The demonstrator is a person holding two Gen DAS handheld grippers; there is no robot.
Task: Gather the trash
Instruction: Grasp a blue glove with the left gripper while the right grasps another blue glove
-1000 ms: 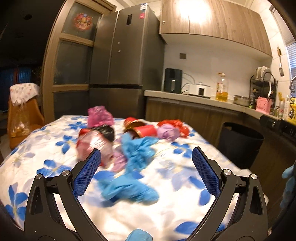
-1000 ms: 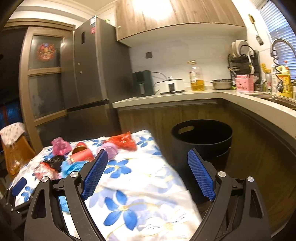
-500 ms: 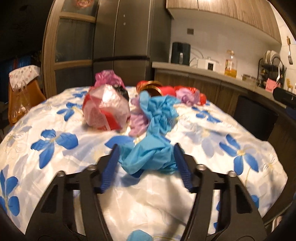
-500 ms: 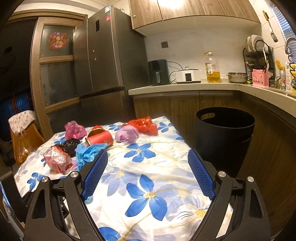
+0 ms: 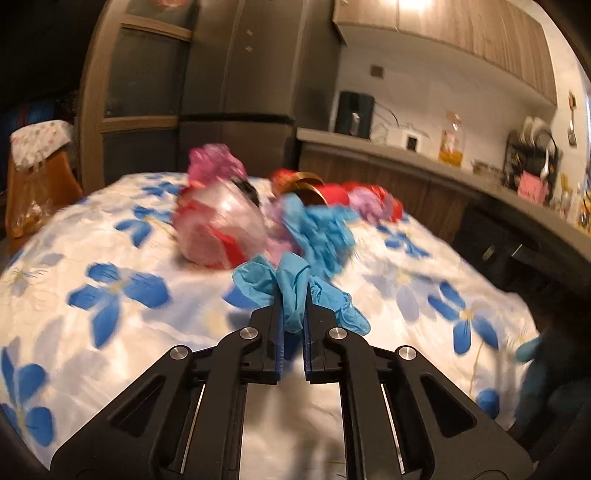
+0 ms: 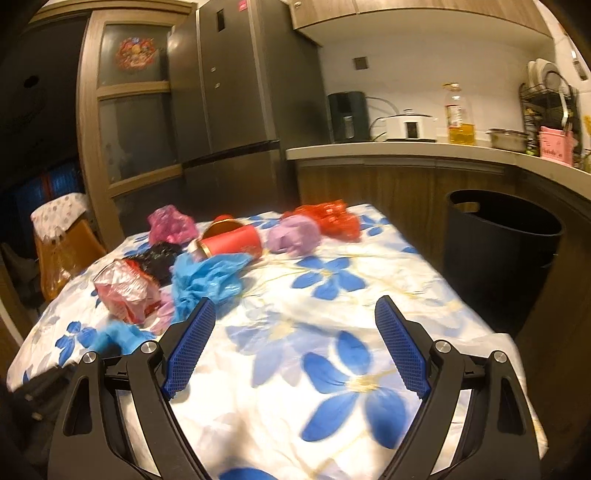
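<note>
Kitchen under warm, dim light. Tall grey fridge (image 6: 236,85) at the back beside a wood-framed glazed door (image 6: 125,122), wooden wall cabinets (image 5: 461,33) above a pale wall, and a light worktop (image 6: 399,151) over dark wood fronts, carrying a black appliance (image 6: 347,116), a white cooker (image 6: 408,125), an oil bottle (image 6: 460,118), a metal pot (image 6: 508,139) and a dish rack (image 6: 546,96). Nearer, a table under a white cloth with blue flowers (image 6: 332,332), with a covered chair (image 6: 62,240) off to the left.
</note>
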